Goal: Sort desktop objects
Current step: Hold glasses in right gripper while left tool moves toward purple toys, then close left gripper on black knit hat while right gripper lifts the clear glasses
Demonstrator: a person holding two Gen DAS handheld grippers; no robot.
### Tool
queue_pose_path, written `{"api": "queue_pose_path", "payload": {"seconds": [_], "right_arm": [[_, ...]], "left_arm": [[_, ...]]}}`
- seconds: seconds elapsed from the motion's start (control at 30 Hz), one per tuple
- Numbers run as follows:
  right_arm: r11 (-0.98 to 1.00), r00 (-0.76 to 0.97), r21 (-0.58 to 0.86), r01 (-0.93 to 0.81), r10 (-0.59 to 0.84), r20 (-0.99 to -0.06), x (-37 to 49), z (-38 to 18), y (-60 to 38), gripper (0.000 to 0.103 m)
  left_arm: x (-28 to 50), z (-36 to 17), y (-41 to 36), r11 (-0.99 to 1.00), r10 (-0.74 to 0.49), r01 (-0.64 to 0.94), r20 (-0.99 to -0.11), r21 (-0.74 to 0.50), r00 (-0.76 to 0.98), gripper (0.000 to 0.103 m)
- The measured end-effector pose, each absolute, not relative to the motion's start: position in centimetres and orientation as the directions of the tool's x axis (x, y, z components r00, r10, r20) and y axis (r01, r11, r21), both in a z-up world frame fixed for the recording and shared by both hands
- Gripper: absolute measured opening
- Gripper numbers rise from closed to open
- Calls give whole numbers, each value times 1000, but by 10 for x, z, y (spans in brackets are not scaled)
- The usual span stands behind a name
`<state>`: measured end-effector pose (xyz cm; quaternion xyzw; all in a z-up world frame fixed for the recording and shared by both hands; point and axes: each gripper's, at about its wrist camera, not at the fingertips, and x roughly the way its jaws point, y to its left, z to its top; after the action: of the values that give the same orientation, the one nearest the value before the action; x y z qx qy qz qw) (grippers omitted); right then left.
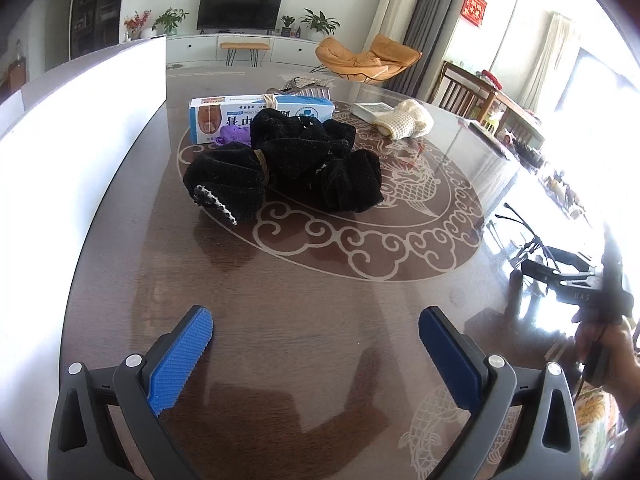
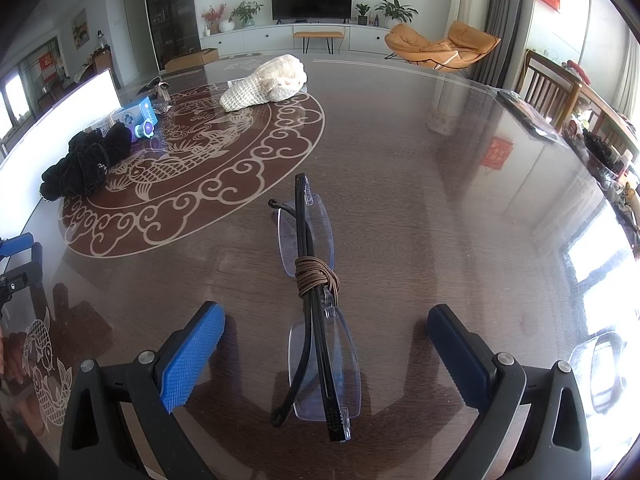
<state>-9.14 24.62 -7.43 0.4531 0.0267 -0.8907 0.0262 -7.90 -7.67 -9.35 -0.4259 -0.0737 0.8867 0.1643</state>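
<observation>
Folded rimless glasses [image 2: 316,280], bound with a brown cord, lie on the dark table. My right gripper [image 2: 326,316] is open, its blue pads either side of the glasses' near half without touching them. A black cloth bundle [image 1: 280,164] tied with a brown cord lies on the table's round ornament, well ahead of my open, empty left gripper [image 1: 316,316]. Behind the bundle are a blue-and-white box [image 1: 260,114] and a small purple item [image 1: 234,136]. Farther right lies a cream knitted pouch [image 1: 408,120]. The right wrist view shows the bundle [image 2: 84,160] and the pouch [image 2: 264,84] too.
A tall white panel [image 1: 80,152] borders the table on the left. A flat white box [image 1: 372,110] sits beside the pouch. A hand [image 1: 612,344] holds the right gripper's body at the right. A wooden chair [image 2: 548,88] and a cluttered side table stand beyond the right edge.
</observation>
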Motion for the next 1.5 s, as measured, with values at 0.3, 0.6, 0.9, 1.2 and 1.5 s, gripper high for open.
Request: {"api": "queue_pose_path", "payload": {"seconds": [0.3,0.6,0.9,1.2,1.5], "right_arm": [[-997,-593,-50,67,0,-805,-91,-74,244,103],[-996,-594,-51,67,1,-805,-91,-73,244,103],[-997,-592,-45,66,-3,-806,-90,-73,244,103],[-997,-591,-42,66,-5,-806,-90,-73,245,103],[-997,-591,-42,66,-5,-806,-90,-73,245,103]], "left_arm": [[-123,-47,-79,-976,214,-120,-660,-184,-720,103],[-186,-75,-70,-902,431,-277,-735,-331,-523,103],[-118,-75,-43,-840,498,-462,-740,-284,-451,103],[-149,-72,20,-898,399,-383,-769,-216,-500,103],[-109,-88,-12,-919,365,-332,-785,-215,-501,37]]}}
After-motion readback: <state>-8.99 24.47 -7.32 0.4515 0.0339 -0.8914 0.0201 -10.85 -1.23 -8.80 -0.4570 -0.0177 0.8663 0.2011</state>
